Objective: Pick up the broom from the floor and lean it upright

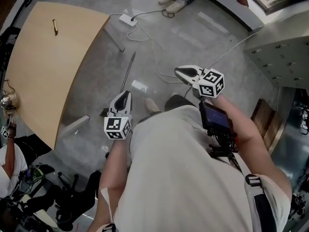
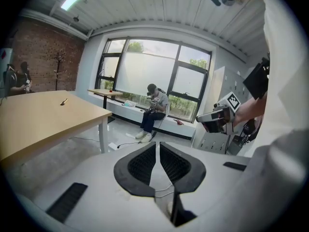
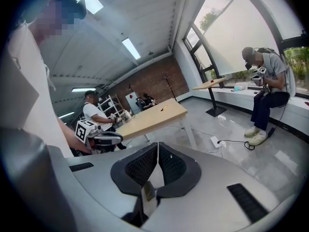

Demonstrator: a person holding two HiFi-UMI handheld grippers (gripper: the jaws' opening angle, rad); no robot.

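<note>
The broom's thin grey handle [image 1: 129, 69] lies on the concrete floor, running from near the table leg toward me; its near end is hidden behind my left gripper [image 1: 125, 94]. That gripper hangs above the handle's near part, its jaws closed with nothing between them [image 2: 158, 143]. My right gripper [image 1: 177, 70] is held further right, over bare floor and a white cable, also closed and empty [image 3: 158, 144]. Neither gripper view shows the broom. Each gripper shows in the other's view: the right gripper [image 2: 217, 117] and the left gripper [image 3: 104, 138].
A wooden table [image 1: 43, 57] with a small pen-like thing [image 1: 54, 27] stands at the left. A white power strip [image 1: 128, 19] and cables [image 1: 159, 57] cross the floor ahead. A seated person's shoes [image 1: 174, 4] are at the top, grey lockers [image 1: 280, 52] at the right.
</note>
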